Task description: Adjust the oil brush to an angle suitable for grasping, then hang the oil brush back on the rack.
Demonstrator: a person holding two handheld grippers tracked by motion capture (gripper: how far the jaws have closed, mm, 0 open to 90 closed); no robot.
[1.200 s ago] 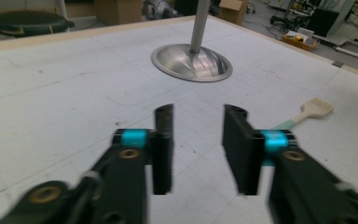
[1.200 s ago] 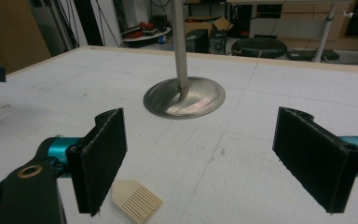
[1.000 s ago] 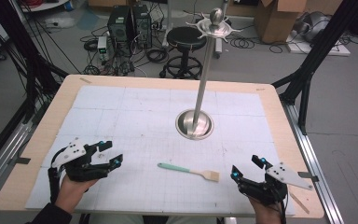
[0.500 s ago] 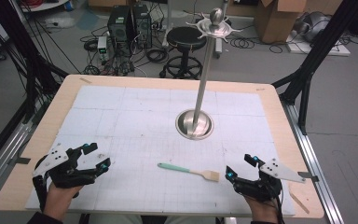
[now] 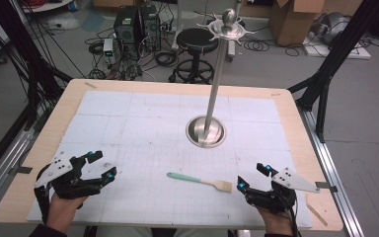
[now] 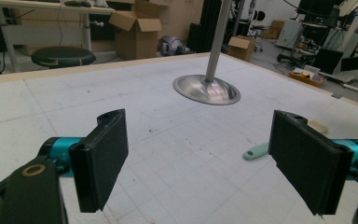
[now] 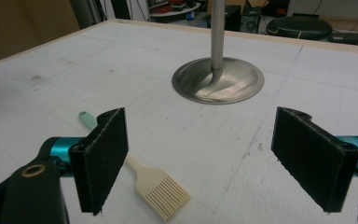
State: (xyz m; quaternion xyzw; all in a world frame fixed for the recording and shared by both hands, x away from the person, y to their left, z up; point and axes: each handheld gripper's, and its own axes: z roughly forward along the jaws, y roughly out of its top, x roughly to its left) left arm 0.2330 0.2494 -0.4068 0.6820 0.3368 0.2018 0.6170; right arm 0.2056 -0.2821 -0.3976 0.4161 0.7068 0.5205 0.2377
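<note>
On the worktop [image 5: 128, 98], from left: one left gripper [image 5: 101, 165], jaws apart and empty; one brush [image 5: 200, 181] lying flat between both grippers; one metal stand [image 5: 206, 131] behind it; one right gripper [image 5: 253, 176], jaws apart, empty.

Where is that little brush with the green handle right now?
In the high view the brush lies flat on the white mat, near the front edge, just left of the right gripper and before the metal stand.

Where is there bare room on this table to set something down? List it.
Free: the whole far half of the mat behind the stand's base, and the stretch between the left tongs and the brush. Crowded: the near right, where the brush lies beside the right tongs.
</note>
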